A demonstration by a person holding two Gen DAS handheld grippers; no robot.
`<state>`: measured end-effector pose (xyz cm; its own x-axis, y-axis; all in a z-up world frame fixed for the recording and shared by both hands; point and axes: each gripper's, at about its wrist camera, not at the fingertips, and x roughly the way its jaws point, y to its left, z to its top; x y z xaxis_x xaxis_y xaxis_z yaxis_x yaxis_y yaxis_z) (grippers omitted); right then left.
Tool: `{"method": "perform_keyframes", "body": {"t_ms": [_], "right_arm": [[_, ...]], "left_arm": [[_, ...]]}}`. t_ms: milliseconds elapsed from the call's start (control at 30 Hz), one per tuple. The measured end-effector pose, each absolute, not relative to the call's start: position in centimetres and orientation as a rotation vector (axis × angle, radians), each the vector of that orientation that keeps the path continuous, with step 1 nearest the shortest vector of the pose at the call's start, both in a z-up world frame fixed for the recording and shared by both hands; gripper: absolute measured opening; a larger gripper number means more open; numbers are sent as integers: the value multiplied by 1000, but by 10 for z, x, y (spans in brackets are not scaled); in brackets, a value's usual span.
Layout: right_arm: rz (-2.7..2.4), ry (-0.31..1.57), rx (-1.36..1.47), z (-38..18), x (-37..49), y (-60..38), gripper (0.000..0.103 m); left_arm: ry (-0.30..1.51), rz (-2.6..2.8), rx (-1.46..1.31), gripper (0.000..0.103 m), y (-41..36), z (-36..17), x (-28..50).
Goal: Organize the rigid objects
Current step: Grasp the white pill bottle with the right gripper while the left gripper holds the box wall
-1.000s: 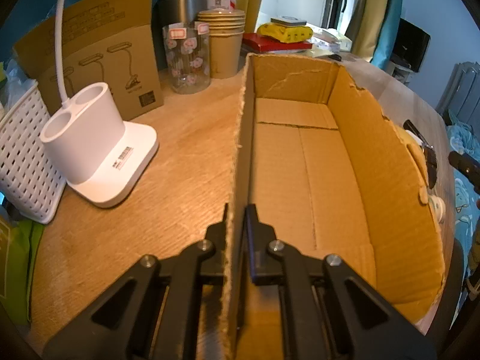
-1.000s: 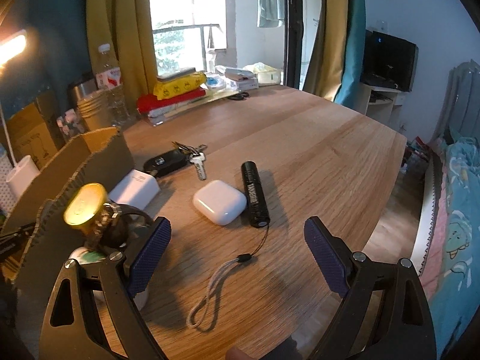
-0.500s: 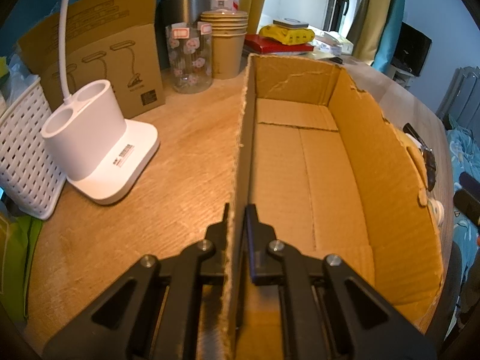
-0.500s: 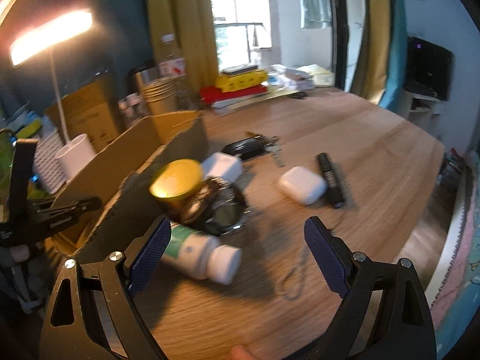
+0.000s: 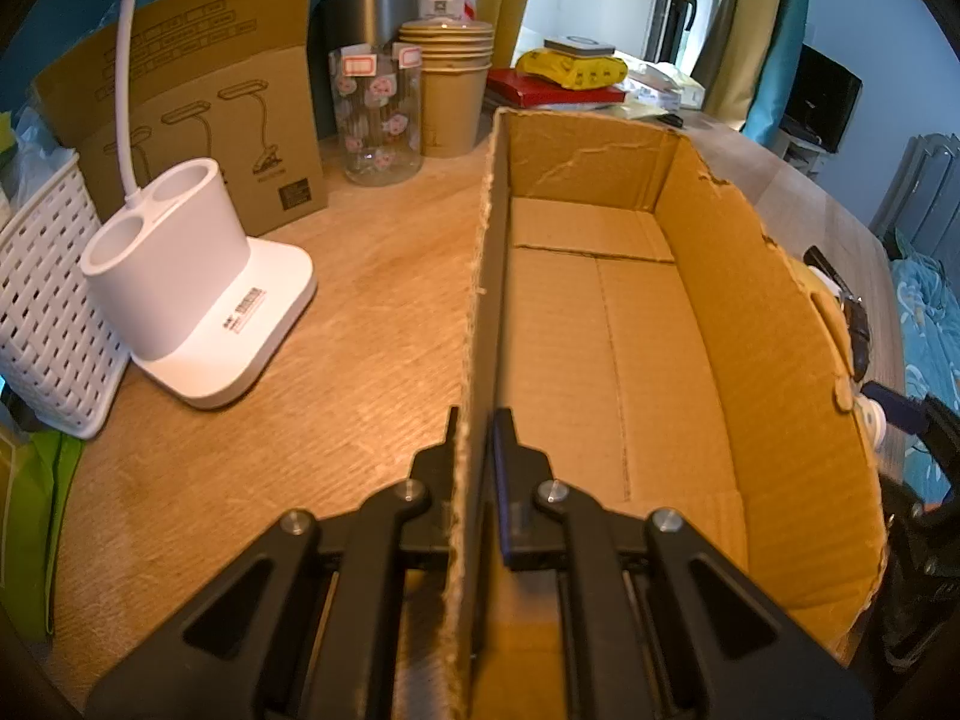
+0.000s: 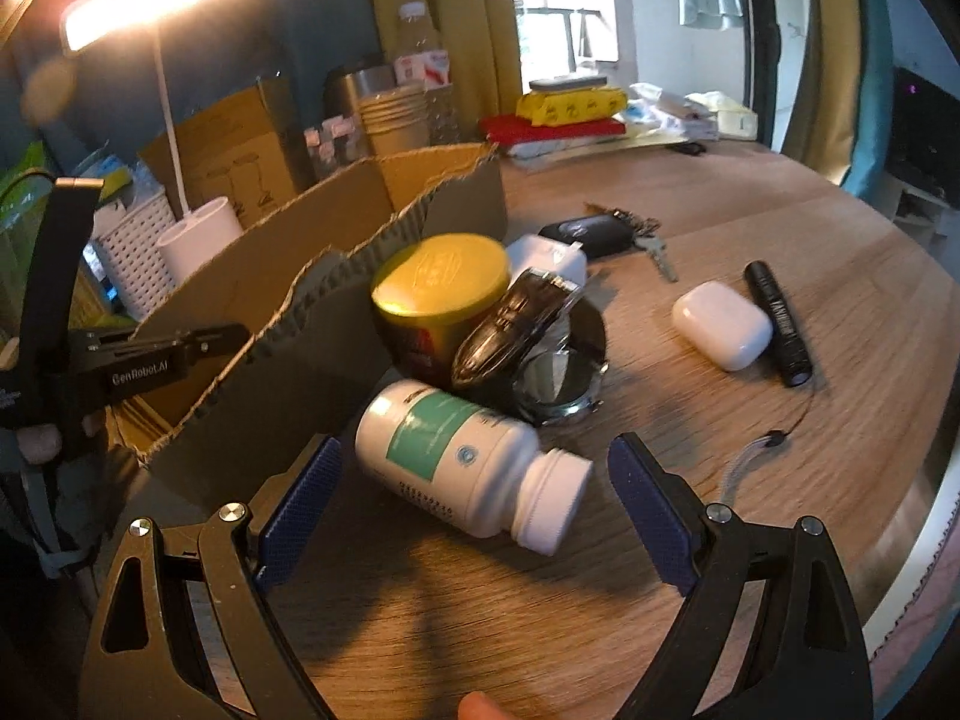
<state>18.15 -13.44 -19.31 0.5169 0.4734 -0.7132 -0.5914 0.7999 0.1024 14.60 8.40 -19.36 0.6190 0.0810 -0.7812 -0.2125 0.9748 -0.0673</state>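
My left gripper [image 5: 477, 420] is shut on the near left wall of an open cardboard box [image 5: 768, 324] whose floor is bare. Outside the box's right wall [image 6: 336, 312] lies a white pill bottle [image 6: 474, 468] on its side. My right gripper [image 6: 474, 450] stands open, one finger on each side of the bottle, apart from it. Behind the bottle are a yellow-lidded jar [image 6: 441, 288] and a wristwatch [image 6: 540, 354]. Farther right lie a white charger [image 6: 549, 255], a car key [image 6: 591, 234], a white earbuds case [image 6: 720, 324] and a black flashlight [image 6: 777, 324].
Left of the box stand a white desk lamp base [image 5: 198, 294], a white woven basket [image 5: 42, 300] and a lamp carton [image 5: 198, 108]. A glass jar [image 5: 375, 114] and stacked paper cups [image 5: 450, 90] stand behind. Books [image 6: 558, 120] lie at the back of the round wooden table [image 6: 780, 210].
My right gripper has swung left from the flashlight and earbuds case and come down over the white bottle. The left gripper has kept still on the box wall.
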Motion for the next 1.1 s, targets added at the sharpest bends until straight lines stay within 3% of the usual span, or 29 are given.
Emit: {"method": "perform_keyframes", "body": {"t_ms": [100, 267, 300, 633, 933, 1000, 1067, 1100], "right_arm": [[670, 811, -192, -195, 174, -130, 91], [691, 811, -219, -192, 166, -129, 60], [698, 813, -220, -192, 166, -129, 59], [743, 792, -215, -197, 178, -126, 60], [781, 795, -325, -196, 150, -134, 49], [772, 800, -356, -199, 150, -135, 52], [755, 787, -363, -201, 155, -135, 69], [758, 782, -342, -200, 159, -135, 69]], "left_arm": [[889, 169, -158, 7, 83, -193, 146], [890, 166, -156, 7, 83, -193, 146], [890, 166, -155, 7, 83, -193, 146], [889, 164, -152, 7, 83, -194, 147], [890, 162, -154, 7, 83, -194, 147], [889, 162, -153, 7, 82, -194, 147], [890, 162, -154, 7, 82, -194, 147], [890, 162, -154, 7, 82, -194, 147]]}}
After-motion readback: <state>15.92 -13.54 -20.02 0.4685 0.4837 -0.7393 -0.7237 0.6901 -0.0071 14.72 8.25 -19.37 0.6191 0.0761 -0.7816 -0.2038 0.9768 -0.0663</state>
